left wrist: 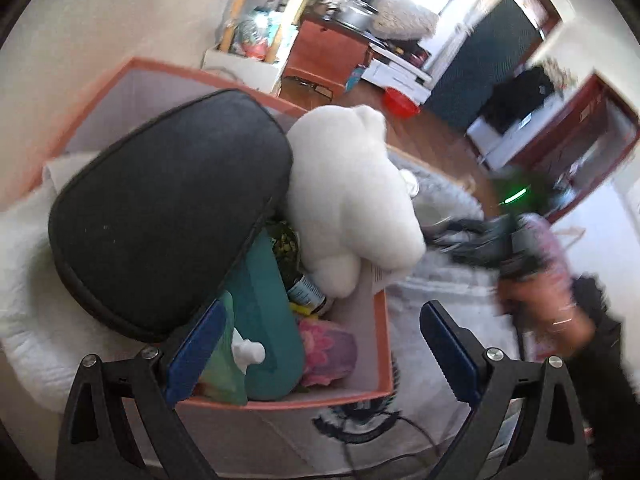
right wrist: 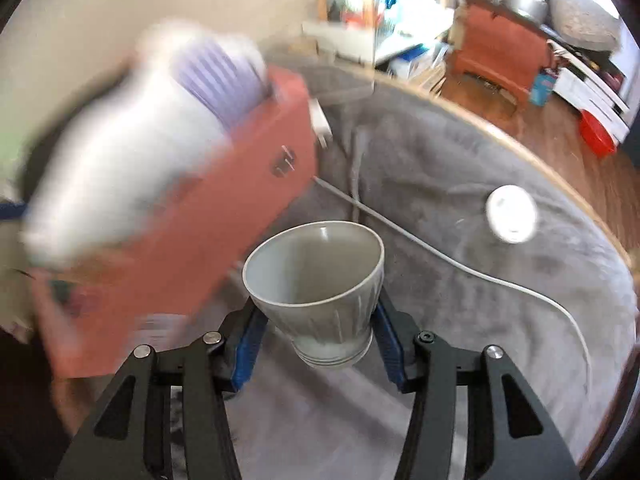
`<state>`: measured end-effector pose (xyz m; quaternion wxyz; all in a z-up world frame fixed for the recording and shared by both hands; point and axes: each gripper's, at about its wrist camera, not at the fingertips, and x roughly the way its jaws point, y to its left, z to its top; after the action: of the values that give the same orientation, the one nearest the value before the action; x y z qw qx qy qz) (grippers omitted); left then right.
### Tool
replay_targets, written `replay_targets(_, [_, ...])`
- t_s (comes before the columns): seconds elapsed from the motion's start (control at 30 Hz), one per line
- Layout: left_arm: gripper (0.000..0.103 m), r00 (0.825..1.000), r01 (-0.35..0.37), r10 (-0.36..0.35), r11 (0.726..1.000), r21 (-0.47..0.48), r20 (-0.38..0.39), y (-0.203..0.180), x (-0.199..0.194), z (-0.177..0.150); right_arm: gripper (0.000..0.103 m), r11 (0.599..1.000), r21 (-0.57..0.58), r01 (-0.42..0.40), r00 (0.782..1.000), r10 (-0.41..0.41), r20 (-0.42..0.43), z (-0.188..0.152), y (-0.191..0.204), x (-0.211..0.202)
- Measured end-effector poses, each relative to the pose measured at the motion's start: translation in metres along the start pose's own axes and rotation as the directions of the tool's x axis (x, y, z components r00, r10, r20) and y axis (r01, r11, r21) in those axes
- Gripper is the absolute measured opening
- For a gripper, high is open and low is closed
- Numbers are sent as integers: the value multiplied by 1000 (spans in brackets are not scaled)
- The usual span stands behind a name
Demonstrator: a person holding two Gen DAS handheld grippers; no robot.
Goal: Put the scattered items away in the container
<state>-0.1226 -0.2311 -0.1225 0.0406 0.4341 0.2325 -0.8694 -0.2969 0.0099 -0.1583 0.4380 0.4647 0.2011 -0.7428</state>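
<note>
Right gripper point(right wrist: 318, 338): blue-padded fingers closed against the lower sides of a ribbed grey cup point(right wrist: 320, 292), held upright over a grey plush blanket point(right wrist: 460, 320), beside the blurred salmon-pink fabric box point(right wrist: 192, 240). Left gripper point(left wrist: 324, 348): fingers spread wide, nothing between them, above the same box point(left wrist: 372, 394). Box contents: black padded oval case point(left wrist: 168, 212), white plush toy point(left wrist: 352, 192), teal pouch point(left wrist: 268, 320).

Case point(left wrist: 168, 216) and plush point(left wrist: 352, 196) in box point(left wrist: 382, 344), cup point(right wrist: 320, 288) right of box, cable point(right wrist: 460, 264) behind cup
</note>
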Motion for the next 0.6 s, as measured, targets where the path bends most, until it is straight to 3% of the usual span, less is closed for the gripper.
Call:
replay_targets(0.1, [98,999,-39,40,994,103,-2,-20,-1,-7,50,997,-35,-66,990,70,124,46,52,-78])
replay_targets(0.17, [98,998,-63,64,982,175,6,-33,-1,-13,51,995,-81,-60,975,76,208,81,94,-114])
replay_targets(0.2, [98,998,-69,68,976,209,8,-40,-1,-15,59,991,-113,-67,965,93,246,101,118,-129])
replay_targets(0.27, [98,995,-96,97,956,277,12,-52,1,-22,99,982,-190,-18,948,78,309,145,170,-150])
replay_targets(0.37, [98,991,-127,136,924,361,-1,-66,8,-30,103,965,-233,116,935,-26,355,178,220,-160])
replay_targets(0.5, [98,988,-128,155,885,447,-24,-82,16,-41,103,970,-193,144,923,-61,379,169,225,-168])
replay_targets(0.6, [98,987,-123,156,866,485,-27,-90,18,-45,103,988,-116,105,903,-46,427,125,189,-187])
